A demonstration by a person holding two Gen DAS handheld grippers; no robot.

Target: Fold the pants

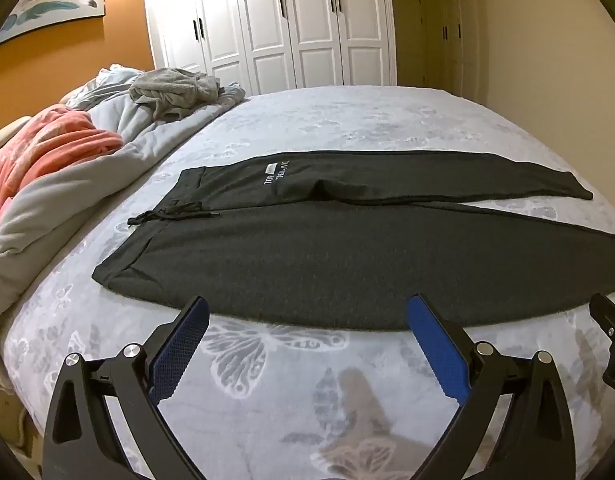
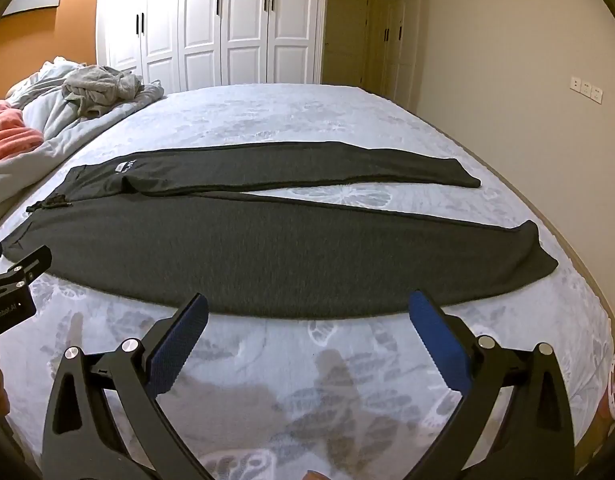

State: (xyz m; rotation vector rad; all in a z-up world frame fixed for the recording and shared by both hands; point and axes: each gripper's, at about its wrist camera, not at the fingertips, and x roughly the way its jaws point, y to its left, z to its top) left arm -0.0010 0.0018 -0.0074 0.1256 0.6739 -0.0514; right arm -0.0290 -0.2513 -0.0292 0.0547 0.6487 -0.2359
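Both grippers hang over the bed (image 1: 291, 400) with jaws spread wide and empty: left gripper (image 1: 307, 322) near the waist end, right gripper (image 2: 307, 318) toward the cuffs. Dark pants (image 1: 327, 256) lie flat just past the fingertips, waistband left, legs running right and slightly parted. Soft, light knit, likely limp and draping; pinch the near edge at waist and cuff.

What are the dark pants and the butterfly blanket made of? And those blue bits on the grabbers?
The pants look like soft knit cotton jersey, matte and heathered charcoal, lying limp and flat. The bed cover seems a plush fleece: its butterfly print looks fuzzy. The blue pads on the open left gripper look like textured rubber, judging by their dotted grip pattern. The right gripper has the same.
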